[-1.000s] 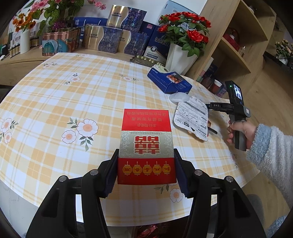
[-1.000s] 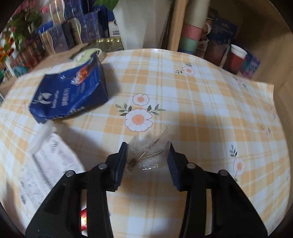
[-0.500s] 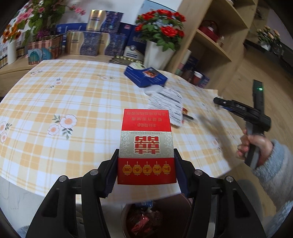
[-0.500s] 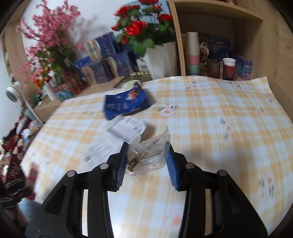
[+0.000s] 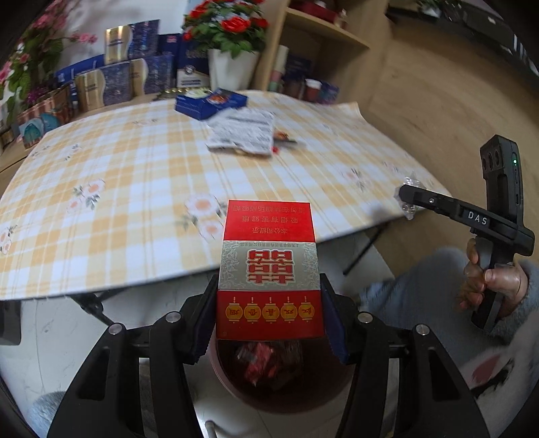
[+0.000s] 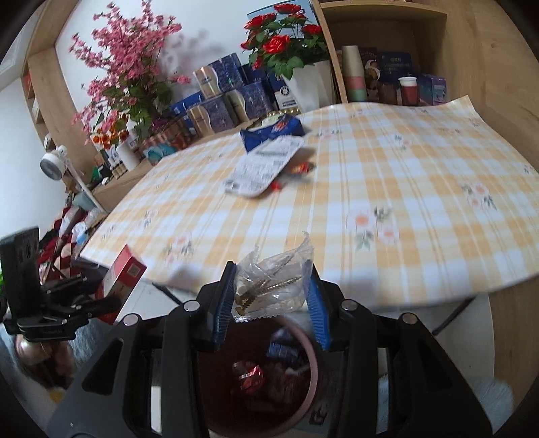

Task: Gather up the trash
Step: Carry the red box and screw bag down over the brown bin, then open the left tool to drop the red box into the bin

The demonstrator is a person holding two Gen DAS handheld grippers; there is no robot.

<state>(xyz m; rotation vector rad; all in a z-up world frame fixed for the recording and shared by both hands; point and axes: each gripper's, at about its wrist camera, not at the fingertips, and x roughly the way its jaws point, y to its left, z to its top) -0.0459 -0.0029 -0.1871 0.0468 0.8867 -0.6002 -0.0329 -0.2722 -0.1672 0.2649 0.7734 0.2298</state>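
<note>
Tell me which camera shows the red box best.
The left wrist view: the red box fills the centre, face-on, clamped in the left tongs. The right wrist view catches it only small, at the left edge.

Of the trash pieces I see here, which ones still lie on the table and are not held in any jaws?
The blue pack and the white printed packet beside it lie on the table; the red box and the clear screw bag are held.

A checked tablecloth (image 6: 387, 188) with small flowers covers the table. Behind it stand red roses in a white pot (image 6: 308, 89), a spray of pink blossom (image 6: 121, 70), blue gift boxes (image 6: 215, 101) and wooden shelves (image 5: 323, 30) holding stacked cups (image 6: 353, 72).
</note>
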